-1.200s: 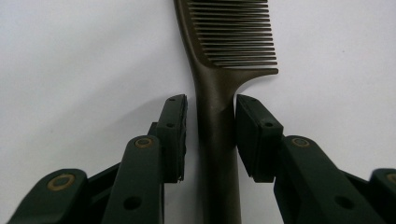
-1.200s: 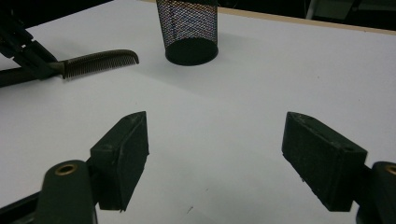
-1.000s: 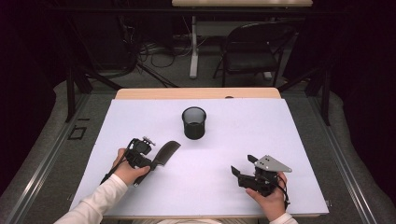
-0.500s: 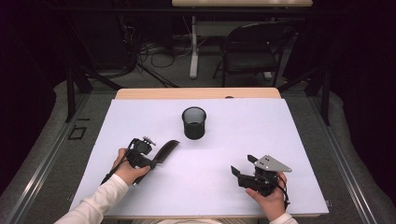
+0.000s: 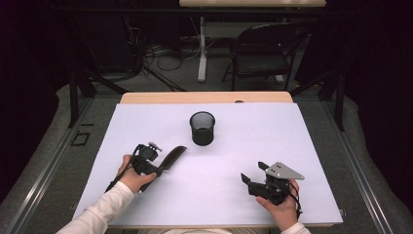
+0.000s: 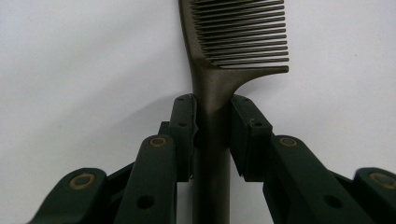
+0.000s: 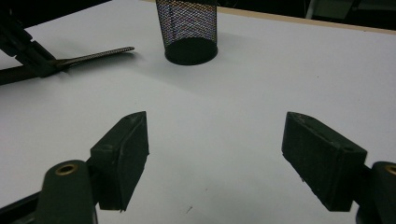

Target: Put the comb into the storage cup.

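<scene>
A white counter (image 5: 292,146) carries a black mesh cup (image 5: 202,128), upright near its middle; nearer the person's left hand lies a dark comb (image 5: 171,157), flat on the surface, teeth end aimed toward the cup; the left tool (image 5: 155,166) has just been closing, its jaws now pressed on both sides of the comb's handle; the right tool (image 5: 249,180) rests well apart, jaws spread and holding nothing.
</scene>
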Tool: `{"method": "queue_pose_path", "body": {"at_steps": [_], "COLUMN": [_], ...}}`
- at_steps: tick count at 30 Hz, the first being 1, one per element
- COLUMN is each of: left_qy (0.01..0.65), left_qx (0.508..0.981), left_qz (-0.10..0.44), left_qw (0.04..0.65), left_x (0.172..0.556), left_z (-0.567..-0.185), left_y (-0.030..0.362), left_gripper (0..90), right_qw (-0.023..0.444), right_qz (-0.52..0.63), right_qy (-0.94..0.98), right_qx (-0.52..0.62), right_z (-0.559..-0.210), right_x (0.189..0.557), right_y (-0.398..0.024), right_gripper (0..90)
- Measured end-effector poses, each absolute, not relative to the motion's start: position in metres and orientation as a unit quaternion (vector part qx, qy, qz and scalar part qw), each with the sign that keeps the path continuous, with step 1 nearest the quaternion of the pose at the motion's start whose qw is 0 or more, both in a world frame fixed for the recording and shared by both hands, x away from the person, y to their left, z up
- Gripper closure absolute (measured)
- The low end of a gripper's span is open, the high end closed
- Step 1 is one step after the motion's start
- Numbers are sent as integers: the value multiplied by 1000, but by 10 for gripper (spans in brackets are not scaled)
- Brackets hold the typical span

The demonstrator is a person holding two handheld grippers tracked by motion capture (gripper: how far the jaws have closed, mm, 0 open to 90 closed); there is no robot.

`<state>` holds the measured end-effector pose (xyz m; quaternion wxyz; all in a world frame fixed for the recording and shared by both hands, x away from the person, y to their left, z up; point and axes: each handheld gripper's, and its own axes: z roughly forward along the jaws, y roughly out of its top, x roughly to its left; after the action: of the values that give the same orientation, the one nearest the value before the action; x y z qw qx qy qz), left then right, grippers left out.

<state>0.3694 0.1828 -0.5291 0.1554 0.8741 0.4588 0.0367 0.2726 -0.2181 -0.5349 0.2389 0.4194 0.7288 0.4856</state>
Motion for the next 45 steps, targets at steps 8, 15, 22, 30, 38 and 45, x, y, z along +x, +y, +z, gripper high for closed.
{"method": "queue_pose_path", "body": {"at_steps": [8,15,22,30,38,45], "left_qy": [459,459,459,459,455,449], "left_qx": [874,872,869,862,854,845], "left_qz": [33,27,32,47,62,75], "left_qw": [160,169,180,210,246,281], "left_x": [370,368,367,364,360,355], "left_z": [-529,-528,-525,-517,-507,-499], "left_y": [185,188,192,195,196,192], "left_gripper": [720,721,721,721,721,721], "right_qw": [238,238,239,240,240,240], "right_qz": [487,485,486,486,485,485], "right_qy": [728,729,728,729,729,730], "right_qx": [420,420,420,419,419,418], "right_z": [-535,-535,-535,-535,-535,-535], "right_x": [273,273,273,273,273,273], "right_y": [-218,-218,-218,-218,-218,-218], "right_gripper": [228,228,228,228,228,237]}}
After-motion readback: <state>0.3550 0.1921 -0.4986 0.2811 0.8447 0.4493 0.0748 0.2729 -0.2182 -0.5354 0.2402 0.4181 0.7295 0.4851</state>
